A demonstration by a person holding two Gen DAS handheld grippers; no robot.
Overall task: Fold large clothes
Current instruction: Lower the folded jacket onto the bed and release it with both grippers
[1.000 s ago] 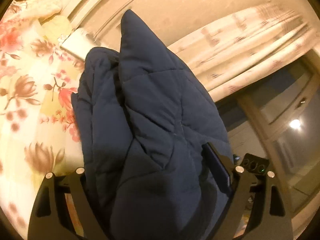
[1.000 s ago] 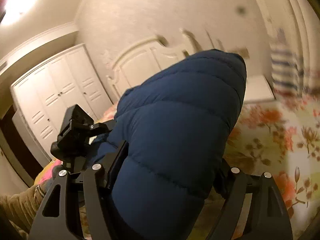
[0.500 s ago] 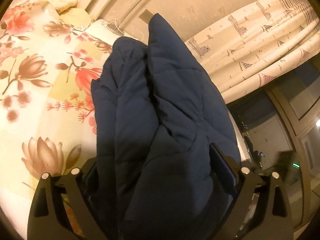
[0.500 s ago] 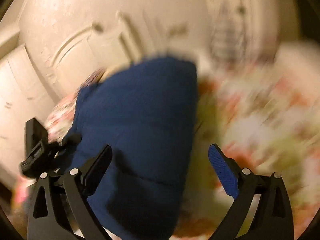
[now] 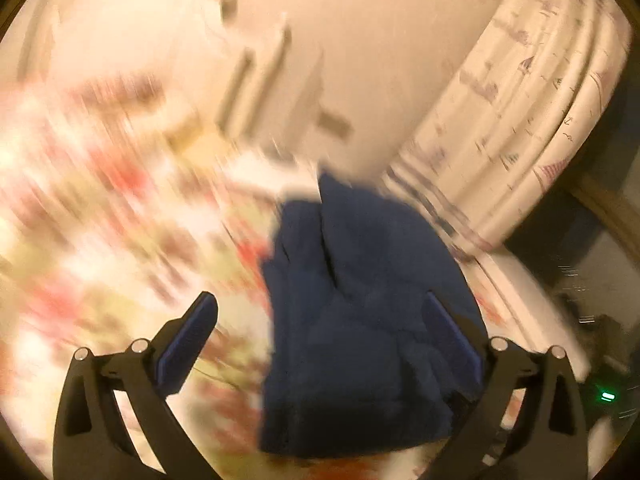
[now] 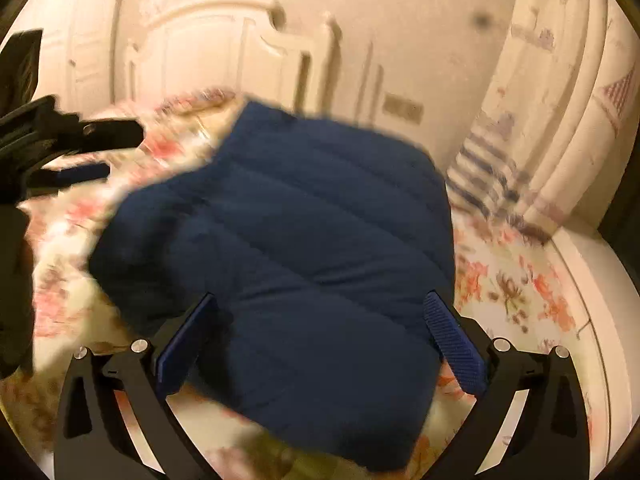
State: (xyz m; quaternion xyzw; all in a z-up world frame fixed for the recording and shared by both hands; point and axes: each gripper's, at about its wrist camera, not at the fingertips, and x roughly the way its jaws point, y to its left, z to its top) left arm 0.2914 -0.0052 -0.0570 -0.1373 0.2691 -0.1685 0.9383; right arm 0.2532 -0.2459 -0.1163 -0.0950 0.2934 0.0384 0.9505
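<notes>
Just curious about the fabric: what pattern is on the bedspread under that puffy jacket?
Pink and red flowers on cream, clearest on the bedspread in the right wrist view.

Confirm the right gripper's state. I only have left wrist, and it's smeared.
Observer: The right gripper has its jaws opening. The navy jacket sits between its fingers and lies on the floral bedspread.
Operator: Where's the left gripper from that side?
Observer: The right wrist view has the left gripper at upper left, over the bedspread. A strip of bedspread shows between it and the jacket's edge.
Operator: Top layer bunched?
Observer: The quilted top panel looks fairly smooth, with its seams running straight across, though the frame is a little blurred.
</notes>
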